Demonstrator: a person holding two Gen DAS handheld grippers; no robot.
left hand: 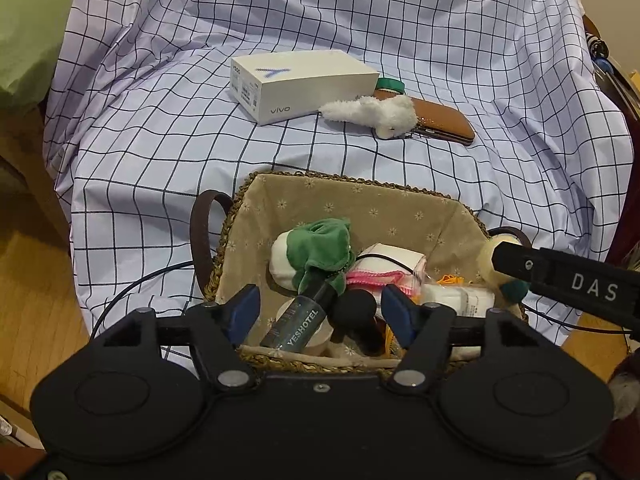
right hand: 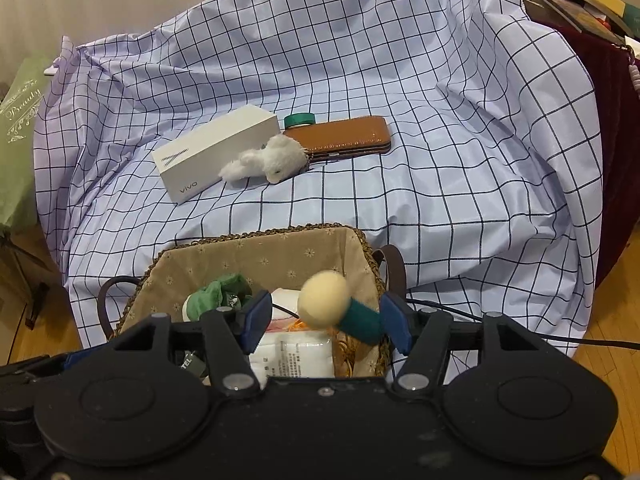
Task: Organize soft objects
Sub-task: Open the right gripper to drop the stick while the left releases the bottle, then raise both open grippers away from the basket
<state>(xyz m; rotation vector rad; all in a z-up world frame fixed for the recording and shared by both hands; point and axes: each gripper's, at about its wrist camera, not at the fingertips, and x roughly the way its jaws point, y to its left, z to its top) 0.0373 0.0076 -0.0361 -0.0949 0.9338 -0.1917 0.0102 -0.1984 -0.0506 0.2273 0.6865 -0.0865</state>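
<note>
A pale lilac cloth with a dark grid pattern (left hand: 160,152) is draped over a piece of furniture standing on a wooden floor (left hand: 36,292). On the cloth lie a white cardboard phone box (left hand: 304,84), a white fluffy plush toy (left hand: 372,114) touching the box's near corner, a brown leather case (right hand: 340,136) partly under the toy, and a green tape roll (right hand: 299,120) behind it. Nearer the cameras stands a woven basket with a beige flowered lining (left hand: 360,200); inside it lie a green-and-white plush toy (left hand: 316,252), a dark tube (left hand: 300,324), a pink-edged white cloth (left hand: 384,272) and a white packet (right hand: 296,356). The left tongs (left hand: 320,310) hang half open above the basket's contents, gripping nothing. The right tongs (right hand: 324,320) stand partly open over the basket; a cream-headed, teal-bodied soft doll (right hand: 324,300) lies between the pads, apparently against the right pad only, though blur obscures this.
</note>
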